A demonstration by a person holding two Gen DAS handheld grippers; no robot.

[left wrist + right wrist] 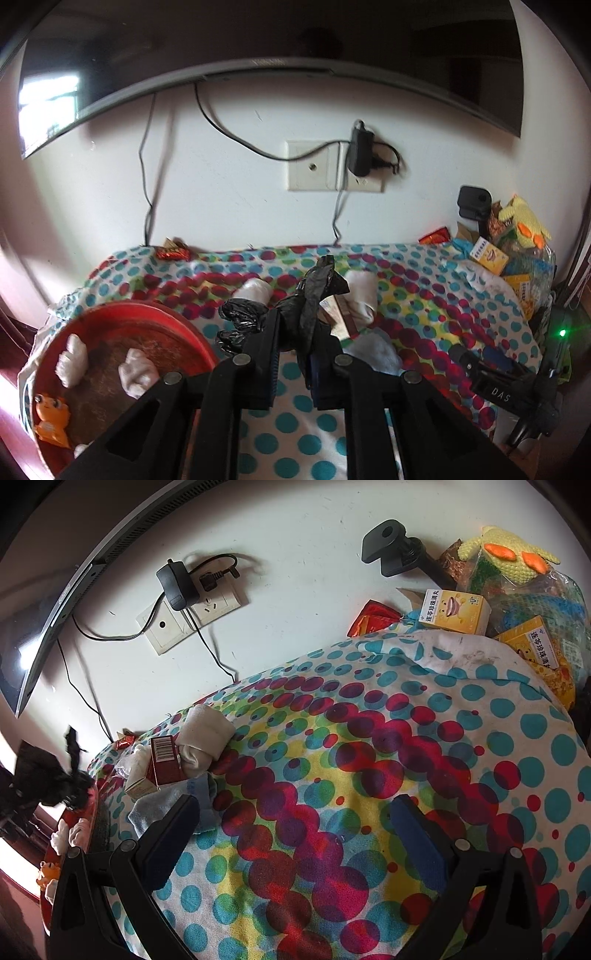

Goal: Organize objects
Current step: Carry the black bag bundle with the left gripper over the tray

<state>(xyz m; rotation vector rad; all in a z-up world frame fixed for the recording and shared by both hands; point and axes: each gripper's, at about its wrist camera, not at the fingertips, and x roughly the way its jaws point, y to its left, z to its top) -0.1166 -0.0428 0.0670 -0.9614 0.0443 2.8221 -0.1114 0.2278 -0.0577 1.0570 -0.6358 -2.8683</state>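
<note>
Black plastic bag [306, 299] hangs crumpled in the left gripper [293, 354], lifted above the polka-dot cloth [295, 424] during a household tidy-up.

Nearest the lens, the left jaws are closed tight on the bag's twisted middle; the right gripper [295, 834] hovers over the cloth with jaws spread wide, holding nothing. To the left sits a red basin [177, 328] already containing two white bundles [72, 360] and an orange toy [51, 413]. Beyond the bag lie a rolled white sock [205, 746], a red carton [166, 762] and a pale blue cloth [166, 805]; yellow boxes [456, 613] crowd the far corner. The carry appears under way; the next move likely calls for swinging left over the basin and releasing.
</note>
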